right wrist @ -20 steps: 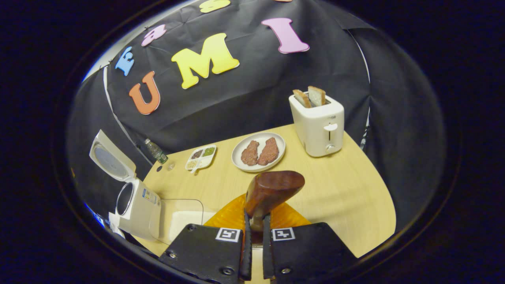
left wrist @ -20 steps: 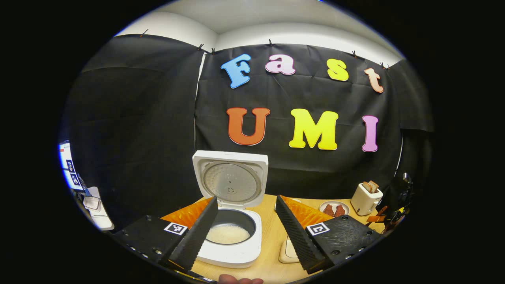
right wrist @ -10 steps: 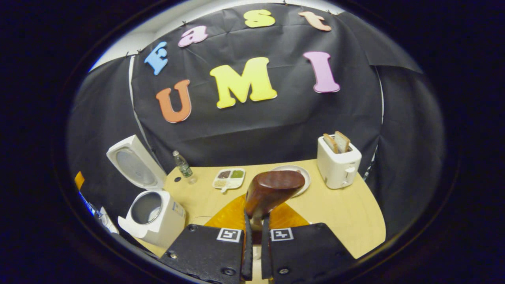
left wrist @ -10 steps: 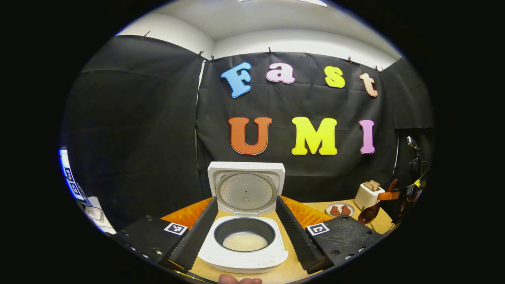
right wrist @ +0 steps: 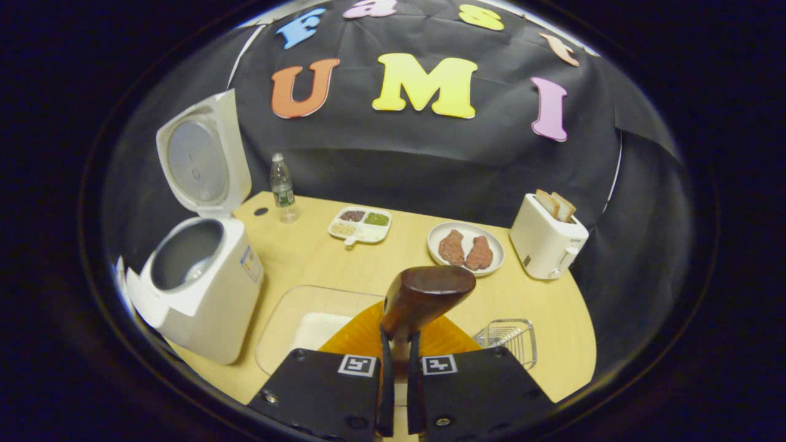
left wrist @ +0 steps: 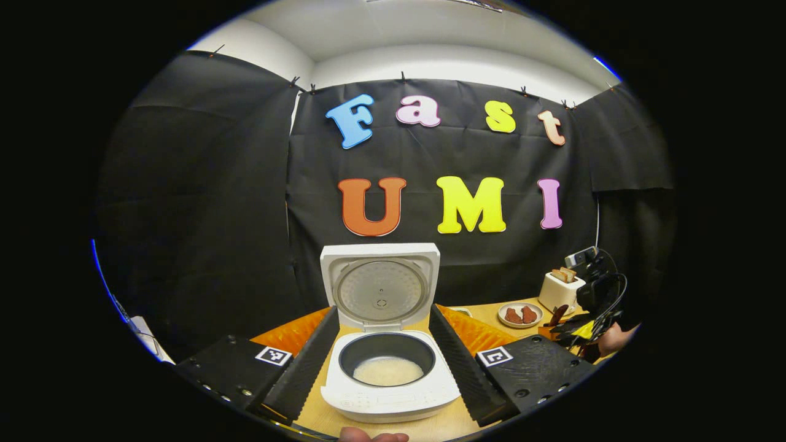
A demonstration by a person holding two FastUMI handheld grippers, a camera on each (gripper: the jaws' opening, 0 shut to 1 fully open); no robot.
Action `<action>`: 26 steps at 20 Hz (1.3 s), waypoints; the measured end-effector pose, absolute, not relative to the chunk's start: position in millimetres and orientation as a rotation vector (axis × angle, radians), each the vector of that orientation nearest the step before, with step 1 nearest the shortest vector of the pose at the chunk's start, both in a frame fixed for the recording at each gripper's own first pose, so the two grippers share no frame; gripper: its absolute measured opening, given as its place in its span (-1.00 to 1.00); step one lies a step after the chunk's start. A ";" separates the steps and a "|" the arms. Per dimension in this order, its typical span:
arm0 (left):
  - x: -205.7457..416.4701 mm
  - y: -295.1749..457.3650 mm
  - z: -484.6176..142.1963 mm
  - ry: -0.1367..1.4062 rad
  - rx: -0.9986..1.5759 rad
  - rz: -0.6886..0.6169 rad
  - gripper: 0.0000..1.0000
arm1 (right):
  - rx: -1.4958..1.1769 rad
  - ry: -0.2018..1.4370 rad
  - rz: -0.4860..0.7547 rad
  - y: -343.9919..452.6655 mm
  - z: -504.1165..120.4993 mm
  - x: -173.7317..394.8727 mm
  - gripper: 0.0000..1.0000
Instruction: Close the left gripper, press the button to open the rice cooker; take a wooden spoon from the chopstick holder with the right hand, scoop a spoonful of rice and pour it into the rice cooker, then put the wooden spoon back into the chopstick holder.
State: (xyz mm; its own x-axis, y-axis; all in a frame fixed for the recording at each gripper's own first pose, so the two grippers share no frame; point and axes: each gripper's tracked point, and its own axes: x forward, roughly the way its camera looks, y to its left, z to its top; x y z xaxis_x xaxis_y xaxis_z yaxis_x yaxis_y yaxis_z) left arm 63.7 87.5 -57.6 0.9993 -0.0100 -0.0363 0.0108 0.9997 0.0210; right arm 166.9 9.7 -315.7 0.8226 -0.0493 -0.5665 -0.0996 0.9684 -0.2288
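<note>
Right gripper (right wrist: 398,393) squeezed tight on the wooden spoon (right wrist: 424,298). Left gripper (left wrist: 384,368) spread wide by the open rice cooker (left wrist: 390,383)

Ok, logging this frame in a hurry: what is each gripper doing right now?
Left gripper: open, holding nothing, fingers spread either side of the open rice cooker.
Right gripper: shut on the wooden spoon.

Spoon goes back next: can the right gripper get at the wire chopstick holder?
Probably yes. The right gripper, jaws shut on the wooden spoon, sits just left of the wire chopstick holder, whose top looks open.
</note>
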 end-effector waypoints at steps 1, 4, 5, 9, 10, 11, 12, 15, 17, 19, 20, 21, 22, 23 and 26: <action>61.7 90.2 -59.8 0.043 0.023 -0.012 0.89 | -0.316 0.602 0.021 10.7 -323.7 165.8 -0.72; 54.0 95.8 -69.8 0.084 0.022 -0.027 0.89 | -0.436 0.555 0.009 24.3 -332.6 163.1 -0.73; 52.4 98.2 -70.9 0.092 0.019 -0.029 0.89 | -0.449 0.548 0.010 31.0 -337.3 161.7 -0.73; 49.7 104.5 -77.0 0.127 0.029 -0.002 0.89 | -0.191 0.611 0.064 67.4 -354.3 151.7 -0.73; 48.9 103.6 -76.9 0.132 0.029 0.002 0.89 | -0.112 0.620 0.067 73.5 -354.7 150.9 -0.72; 47.9 101.8 -75.1 0.134 0.026 0.008 0.89 | -0.037 0.629 0.070 79.3 -355.4 152.4 -0.72; 47.7 97.8 -76.2 0.139 0.021 0.007 0.89 | 0.037 0.641 0.072 82.4 -354.9 151.5 -0.72; 45.4 85.2 -75.0 0.146 0.018 -0.004 0.89 | 0.222 0.663 0.081 87.7 -353.3 151.7 -0.73; 44.7 80.3 -76.1 0.149 0.021 -0.009 0.89 | 0.344 0.674 0.114 95.2 -351.3 150.8 -0.72; 45.0 76.4 -74.5 0.150 0.018 -0.006 0.89 | 0.433 0.683 0.126 94.7 -349.5 150.7 -0.73; 46.5 74.5 -73.0 0.150 0.013 -0.004 0.89 | 0.468 0.686 0.129 93.0 -348.4 150.4 -0.73; 46.0 72.7 -71.8 0.150 0.008 -0.001 0.89 | 0.502 0.687 0.129 89.8 -347.7 150.6 -0.72; 45.7 71.7 -71.5 0.150 0.004 0.003 0.89 | 0.534 0.688 0.127 84.2 -345.8 150.7 -0.73; 45.0 69.3 -71.6 0.152 0.002 0.007 0.89 | 0.564 0.690 0.125 78.2 -346.0 151.6 -0.73; 43.9 60.2 -69.0 0.159 0.009 0.017 0.89 | 0.642 0.684 0.111 57.7 -341.0 152.9 -0.72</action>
State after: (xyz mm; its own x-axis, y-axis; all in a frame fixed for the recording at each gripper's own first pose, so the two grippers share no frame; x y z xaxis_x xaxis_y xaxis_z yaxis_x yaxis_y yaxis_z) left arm 43.9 60.2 -69.0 0.9873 0.0173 -0.1579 -0.0158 0.9998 0.0107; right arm 152.9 57.7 -341.0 0.7774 0.2991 -0.5534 0.1084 0.8029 0.5862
